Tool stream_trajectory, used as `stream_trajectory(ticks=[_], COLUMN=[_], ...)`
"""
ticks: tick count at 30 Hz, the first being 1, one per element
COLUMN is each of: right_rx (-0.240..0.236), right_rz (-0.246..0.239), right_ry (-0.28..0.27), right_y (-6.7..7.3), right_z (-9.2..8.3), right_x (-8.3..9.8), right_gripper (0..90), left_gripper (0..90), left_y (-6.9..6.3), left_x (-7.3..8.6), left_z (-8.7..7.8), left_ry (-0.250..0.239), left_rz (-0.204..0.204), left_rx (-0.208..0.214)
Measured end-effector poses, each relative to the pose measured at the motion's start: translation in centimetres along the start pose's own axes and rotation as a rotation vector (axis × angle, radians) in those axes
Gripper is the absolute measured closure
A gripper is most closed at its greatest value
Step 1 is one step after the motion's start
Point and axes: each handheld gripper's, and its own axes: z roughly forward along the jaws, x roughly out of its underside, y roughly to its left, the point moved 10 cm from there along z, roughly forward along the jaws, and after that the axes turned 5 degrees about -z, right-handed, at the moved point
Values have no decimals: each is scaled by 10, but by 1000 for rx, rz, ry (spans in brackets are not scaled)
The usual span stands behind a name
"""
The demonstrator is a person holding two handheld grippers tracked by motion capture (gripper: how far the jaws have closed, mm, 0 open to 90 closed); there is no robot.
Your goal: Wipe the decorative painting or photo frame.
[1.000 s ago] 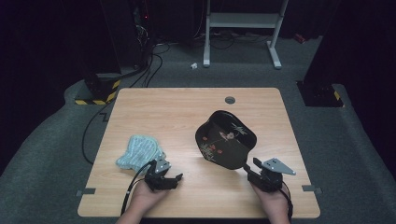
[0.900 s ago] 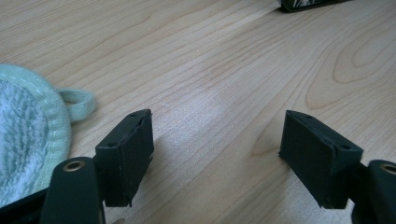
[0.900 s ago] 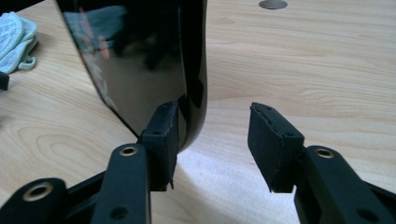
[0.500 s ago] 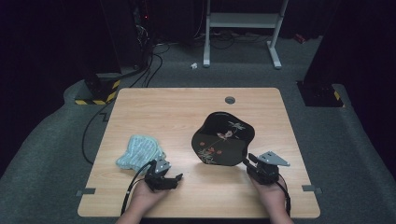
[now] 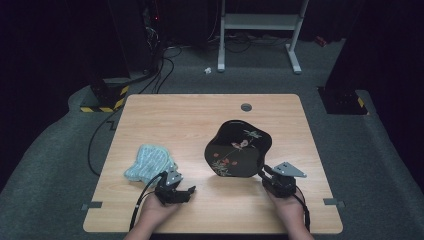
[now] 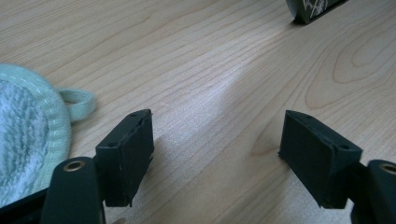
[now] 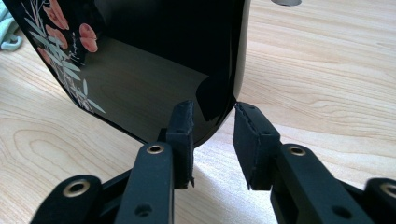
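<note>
A black lacquer tray (image 5: 237, 149) (image 7: 140, 60) painted with red flowers stands tipped up on the wooden table (image 5: 190, 120), its inner face toward me. My right gripper (image 5: 265, 173) (image 7: 214, 116) has its jaws on either side of the tray's near right rim. They have just been closing and now grip that rim. A pale teal cloth (image 5: 149, 161) (image 6: 23, 135) lies flat at the left. Just in front of the cloth my left gripper (image 5: 187, 192) (image 6: 217, 126) rests open on the wood with nothing between its jaws. The tray's edge (image 6: 317, 9) shows at the top of the left gripper view.
A round grey grommet (image 5: 246, 107) (image 7: 286, 2) sits near the table's far edge. A black cable (image 5: 97, 145) hangs off the left side. On the carpet behind are a white frame (image 5: 260, 20) and a yellow-and-black striped base (image 5: 107, 100).
The tray has shifted slightly left and changed its tilt a little, and the right gripper has moved in on its rim. The left gripper and the cloth have stayed put.
</note>
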Motion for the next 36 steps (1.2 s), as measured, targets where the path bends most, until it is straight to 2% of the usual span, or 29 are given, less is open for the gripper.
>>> stream_trajectory(ticks=[6, 8, 9, 10, 11, 12, 14, 15, 16, 17, 18, 20, 22, 23, 24, 25, 30, 32, 34, 36], right_rx=[3, 8, 8, 20, 20, 30, 48, 48, 80, 80, 123, 143, 173, 173, 179, 163, 155, 184, 188, 205], right_rz=[-3, 5, 5, 15, 15, 22, 26, 26, 31, 31, 38, 57, 53, 53, 60, 74, 99, 117, 101, 74], right_ry=[-7, -19, -19, -28, -28, -20, 9, 9, 50, 50, 101, 158, 216, 216, 222, 229, 234, 229, 220, 213], right_y=[1, -1, -1, -5, -5, -13, -24, -24, -37, -37, -53, -65, -72, -72, -76, -76, -77, -78, -73, -71], right_z=[-1, -4, -4, -8, -8, -11, -12, -12, -14, -14, -17, -20, -21, -21, -22, -23, -22, -21, -20, -20], right_x=[0, -2, -2, -2, -2, 1, 8, 8, 20, 20, 35, 50, 64, 64, 72, 73, 75, 73, 71, 69], right_gripper=[616, 544, 544, 480, 480, 403, 324, 324, 254, 254, 227, 210, 175, 175, 146, 141, 119, 151, 200, 204], left_gripper=[261, 261, 261, 261, 261, 261, 261, 261, 260, 257, 255, 251, 244, 244, 229, 217, 182, 173, 173, 183], left_y=[0, 0, 0, 0, 0, 0, 0, 0, 0, 0, 0, 0, -1, -1, -2, -2, -3, -3, -3, -3], left_x=[0, 0, 0, 0, 0, 0, 0, 0, 0, 0, 0, 0, 0, 0, 0, 0, 1, 1, 1, 1], left_z=[0, 0, 0, 0, 0, 0, 0, 0, 0, 0, 0, 0, 0, 1, 1, 1, 1, 2, 1, 1], left_ry=[0, 0, 0, -1, -1, 0, 0, 0, 0, 0, 0, 0, 1, 2, 5, 5, 14, 15, 15, 10], left_rz=[0, 0, 0, 0, 0, 0, 0, 0, 0, 0, 1, 0, -1, 1, 4, 4, 7, 9, 7, 9], left_rx=[-1, -2, -1, -1, -1, -1, -2, -2, -2, -2, 0, 0, 1, 1, 4, 4, 7, 7, 7, 8])
